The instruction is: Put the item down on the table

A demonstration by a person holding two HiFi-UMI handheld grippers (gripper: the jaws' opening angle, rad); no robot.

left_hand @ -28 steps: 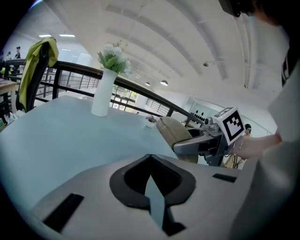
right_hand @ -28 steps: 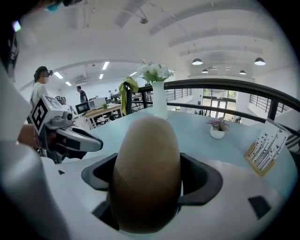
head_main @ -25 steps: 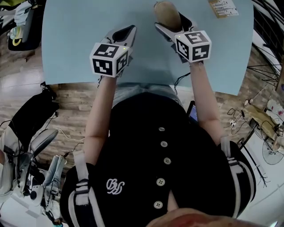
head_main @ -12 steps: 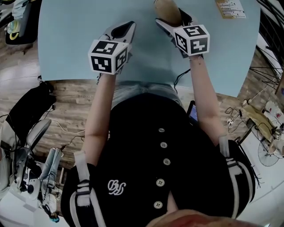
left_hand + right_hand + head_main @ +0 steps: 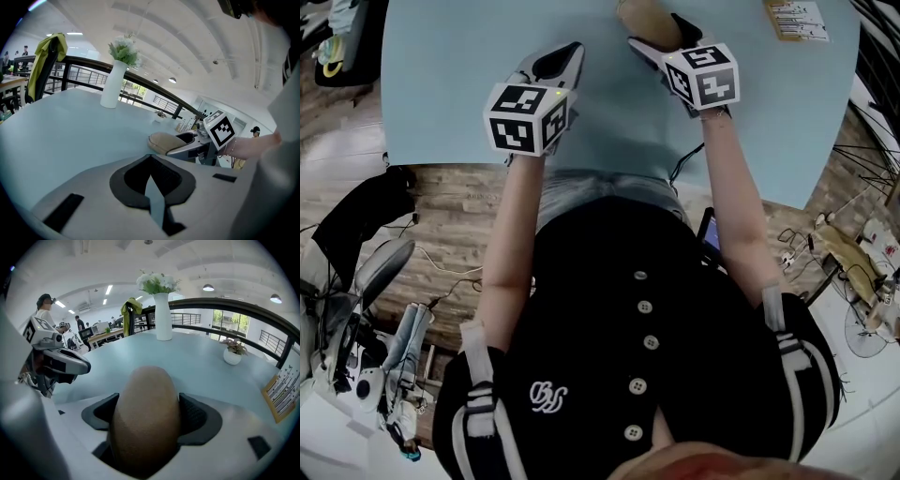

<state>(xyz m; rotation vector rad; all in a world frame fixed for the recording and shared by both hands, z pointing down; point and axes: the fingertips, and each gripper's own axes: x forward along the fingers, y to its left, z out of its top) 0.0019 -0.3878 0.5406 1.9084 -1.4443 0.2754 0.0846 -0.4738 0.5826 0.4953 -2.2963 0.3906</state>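
Tan, rough-skinned oval item (image 5: 146, 413) sat clamped in right gripper (image 5: 664, 34), left gripper (image 5: 557, 62) pinched together, smooth pale-blue table (image 5: 450, 75) lay open ahead.

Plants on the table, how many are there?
2. A tall white vase of flowers stands far across the table; a small potted plant sits to its right. Others may be out of view.

Open table (image 5: 469, 84) ahead, vase (image 5: 163, 317) well beyond

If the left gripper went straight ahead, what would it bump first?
Probably nothing soon: the left gripper faces bare table. The white vase stands off to its left, the beige item to its right.
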